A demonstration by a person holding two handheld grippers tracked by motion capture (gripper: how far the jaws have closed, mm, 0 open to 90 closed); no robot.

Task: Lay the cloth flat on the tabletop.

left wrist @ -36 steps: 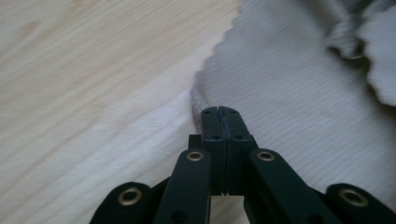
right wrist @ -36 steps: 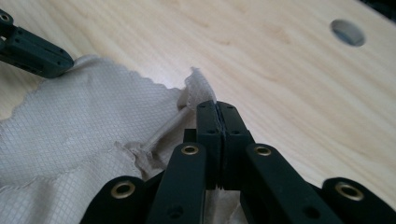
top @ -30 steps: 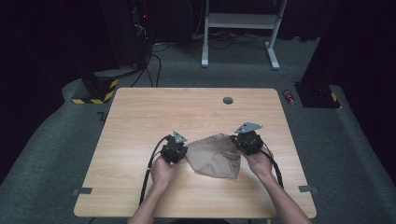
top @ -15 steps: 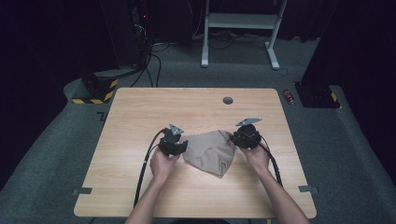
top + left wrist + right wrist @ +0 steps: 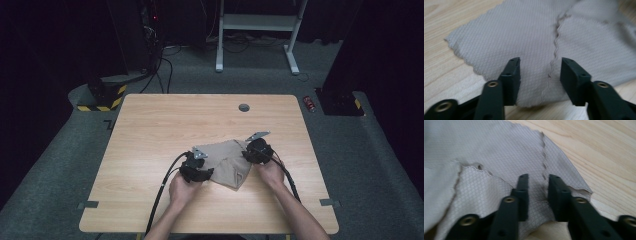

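On the near half of the wooden bench (image 5: 150,130) lies a beige cloth (image 5: 227,157), folded over on itself, with a gripper at each of its sides. The left gripper (image 5: 539,72) sits at the cloth's left edge, low over the fabric. Its fingers (image 5: 511,75) have just been opening and stand well apart, with a wavy hemmed edge of the cloth running between them; the pads do not press on it. The right gripper (image 5: 537,192) sits at the cloth's right edge. Its fingers (image 5: 522,192) have just been closing and stand with a narrow gap, a ridge of fabric lying in that gap; whether the pads pinch it I cannot tell. In the high view the left gripper (image 5: 196,169) and the right gripper (image 5: 258,150) both touch the cloth's outline, a hand behind each.
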